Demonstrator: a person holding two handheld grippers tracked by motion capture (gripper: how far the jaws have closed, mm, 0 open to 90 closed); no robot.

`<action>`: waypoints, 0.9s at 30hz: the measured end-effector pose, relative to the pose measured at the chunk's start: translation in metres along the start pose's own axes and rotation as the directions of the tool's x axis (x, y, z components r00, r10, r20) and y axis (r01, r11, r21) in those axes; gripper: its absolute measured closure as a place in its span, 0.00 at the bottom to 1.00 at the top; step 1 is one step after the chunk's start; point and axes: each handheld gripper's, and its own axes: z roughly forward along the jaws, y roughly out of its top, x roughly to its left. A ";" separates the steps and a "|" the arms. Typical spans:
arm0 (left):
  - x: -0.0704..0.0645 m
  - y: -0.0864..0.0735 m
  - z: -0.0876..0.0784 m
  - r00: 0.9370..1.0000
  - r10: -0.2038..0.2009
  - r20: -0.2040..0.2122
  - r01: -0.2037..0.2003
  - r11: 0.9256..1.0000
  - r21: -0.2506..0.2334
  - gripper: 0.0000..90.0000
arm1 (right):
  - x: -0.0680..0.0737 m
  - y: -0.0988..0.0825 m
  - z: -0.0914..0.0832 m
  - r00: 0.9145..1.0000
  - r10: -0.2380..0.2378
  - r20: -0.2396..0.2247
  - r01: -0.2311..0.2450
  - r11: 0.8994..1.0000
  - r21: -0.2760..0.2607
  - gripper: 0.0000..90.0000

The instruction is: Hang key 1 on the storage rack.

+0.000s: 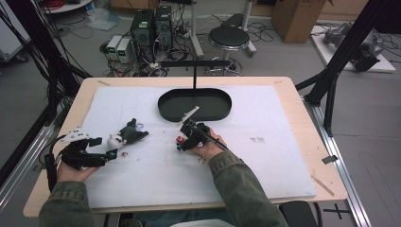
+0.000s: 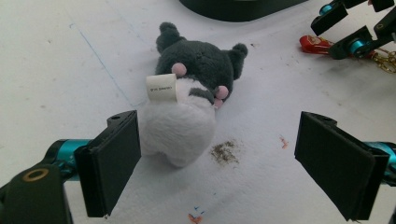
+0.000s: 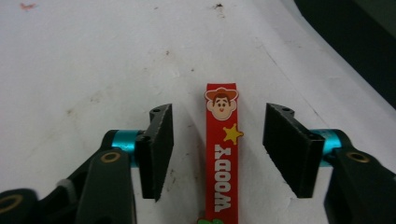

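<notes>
Strap [image 3: 222, 154]: red "WOODY" tag lying flat on the white mat [image 1: 265, 161], between the jaws of the right gripper [image 3: 217, 149]. In the right gripper view its long axis runs 12 to 6, cartoon face end at 12, lettering running toward 6. Jaws are partly open, a gap on each side of the strap, pads not touching it, nothing held. In the high view the right gripper [image 1: 185, 141] sits just at 6 o'clock of the black oval tray [image 1: 195, 105], strap end [image 1: 180, 140] visible as a red speck at its tip.

Plush toy [image 2: 191, 98]: dark grey head, white body, lying on the mat. In the left gripper view its long axis runs about 12 to 6, head at 12, white rear end toward the camera at 6, paper label on its back. Left gripper [image 2: 217, 163] is wide open; the near pad [image 2: 114, 161] is just beside or touching the white body, cannot tell which. Far pad well apart. Nothing gripped.

High view: plush [image 1: 126, 135] at 9 o'clock of the right gripper, left gripper [image 1: 106, 155] at its 7 o'clock.

Tray: black, shallow, nothing visible in it.
</notes>
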 end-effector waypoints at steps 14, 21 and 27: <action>0.002 0.000 -0.001 1.000 0.001 -0.009 -0.001 1.000 -0.009 0.16 | 0.005 0.002 0.002 0.997 -0.016 0.077 0.012 0.999 0.046 0.80; 0.003 0.000 -0.002 1.000 -0.004 -0.013 0.004 1.000 -0.015 0.16 | -0.008 0.002 -0.019 0.994 0.072 0.078 -0.069 0.997 -0.041 0.81; 0.003 0.000 0.000 1.000 0.002 -0.010 -0.002 1.000 -0.009 0.16 | -0.038 0.003 -0.061 0.968 0.249 -0.004 -0.244 0.945 -0.220 0.81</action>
